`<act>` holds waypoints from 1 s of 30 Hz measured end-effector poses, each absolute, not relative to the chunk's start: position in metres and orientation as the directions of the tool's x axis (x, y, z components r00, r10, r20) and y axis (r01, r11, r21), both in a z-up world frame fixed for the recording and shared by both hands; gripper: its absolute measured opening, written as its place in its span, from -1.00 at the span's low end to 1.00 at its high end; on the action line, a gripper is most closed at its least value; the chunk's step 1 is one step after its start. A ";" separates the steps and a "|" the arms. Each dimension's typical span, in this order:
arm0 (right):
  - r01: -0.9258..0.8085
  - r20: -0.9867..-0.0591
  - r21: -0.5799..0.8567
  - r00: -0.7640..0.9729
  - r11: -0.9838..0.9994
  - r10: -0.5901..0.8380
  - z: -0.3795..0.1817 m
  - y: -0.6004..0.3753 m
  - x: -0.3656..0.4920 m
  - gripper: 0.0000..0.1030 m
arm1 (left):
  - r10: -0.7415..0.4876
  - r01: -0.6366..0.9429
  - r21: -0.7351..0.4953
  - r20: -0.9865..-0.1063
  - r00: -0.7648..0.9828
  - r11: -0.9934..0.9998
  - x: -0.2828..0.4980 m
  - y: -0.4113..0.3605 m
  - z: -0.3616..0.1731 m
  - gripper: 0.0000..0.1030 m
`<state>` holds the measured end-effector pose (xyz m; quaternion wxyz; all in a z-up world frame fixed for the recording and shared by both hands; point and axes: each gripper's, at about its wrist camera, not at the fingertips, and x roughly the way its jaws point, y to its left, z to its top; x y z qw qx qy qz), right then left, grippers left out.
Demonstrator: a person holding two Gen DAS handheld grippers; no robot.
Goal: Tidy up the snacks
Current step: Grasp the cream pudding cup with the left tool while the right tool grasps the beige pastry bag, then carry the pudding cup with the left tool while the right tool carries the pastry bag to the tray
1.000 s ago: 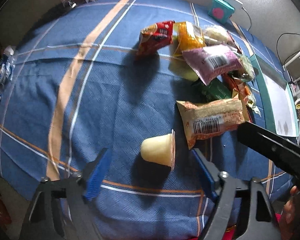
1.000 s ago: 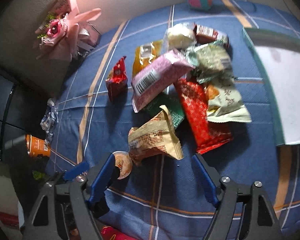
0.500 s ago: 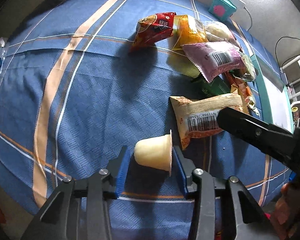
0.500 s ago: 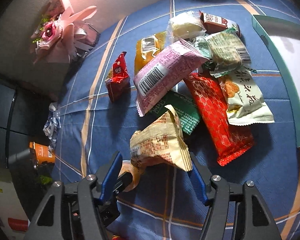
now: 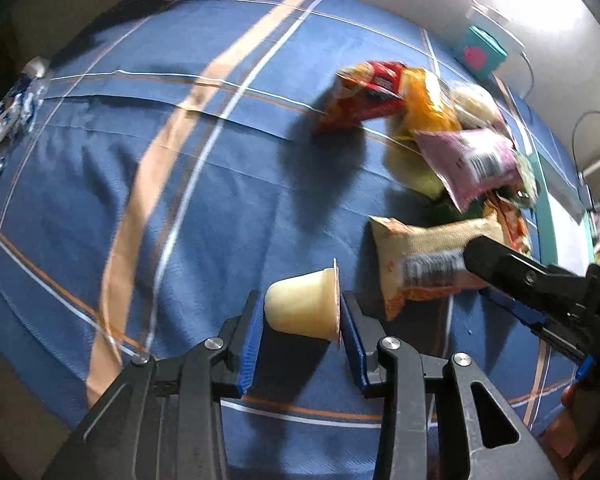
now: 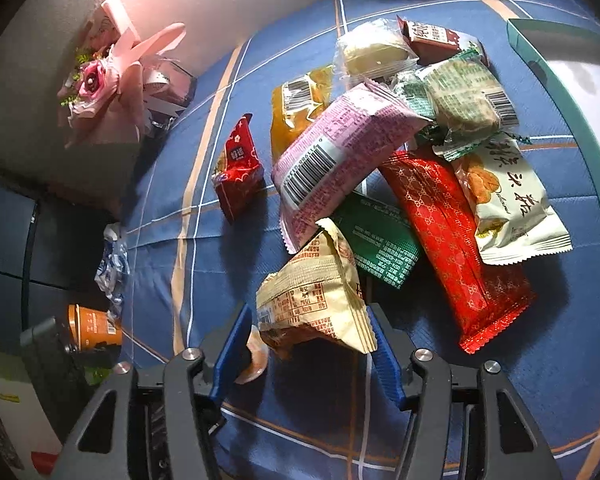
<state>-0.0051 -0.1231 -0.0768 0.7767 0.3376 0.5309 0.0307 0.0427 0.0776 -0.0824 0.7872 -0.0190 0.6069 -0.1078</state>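
My left gripper (image 5: 302,314) has just closed its blue pads on the pale yellow jelly cup (image 5: 303,305), which lies on its side on the blue plaid tablecloth (image 5: 100,184); a second ago those jaws stood wide on either side of the cup. My right gripper (image 6: 308,344) has been narrowing too, and the beige crinkled snack packet (image 6: 314,300) now sits between its blue fingers (image 6: 386,364), the right one at the packet's crimped edge; I cannot tell whether the left one touches it. Earlier that packet lay ahead of the open jaws. Just beyond the beige packet the snack pile begins: a dark green packet (image 6: 380,240), a pink packet with a barcode (image 6: 336,164), a long red patterned packet (image 6: 452,240) and a cream packet (image 6: 508,208). A small red pouch (image 6: 238,168) stands apart to the left.
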 end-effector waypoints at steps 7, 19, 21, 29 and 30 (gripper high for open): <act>0.337 -0.780 0.588 0.477 0.735 0.405 -0.073 -0.132 -0.005 -0.12 | -0.181 0.116 -0.156 -0.948 0.261 0.981 0.050 0.090 -0.083 -0.24; 0.292 -0.732 0.628 0.534 0.721 0.422 -0.060 -0.134 -0.008 -0.46 | -0.180 0.104 -0.156 -0.941 0.286 0.982 0.035 0.110 -0.061 -0.24; 0.280 -0.724 0.632 0.545 0.723 0.422 -0.054 -0.134 -0.010 -0.46 | -0.173 0.100 -0.150 -0.938 0.299 0.984 0.036 0.112 -0.056 -0.24; 0.246 -0.687 0.648 0.596 0.721 0.415 -0.033 -0.140 -0.019 -0.46 | -0.155 0.091 -0.131 -0.923 0.353 0.987 0.033 0.112 -0.030 -0.24; 0.244 -0.682 0.652 0.602 0.718 0.415 -0.031 -0.142 -0.021 -0.46 | -0.154 0.092 -0.129 -0.919 0.362 0.987 0.033 0.111 -0.024 -0.24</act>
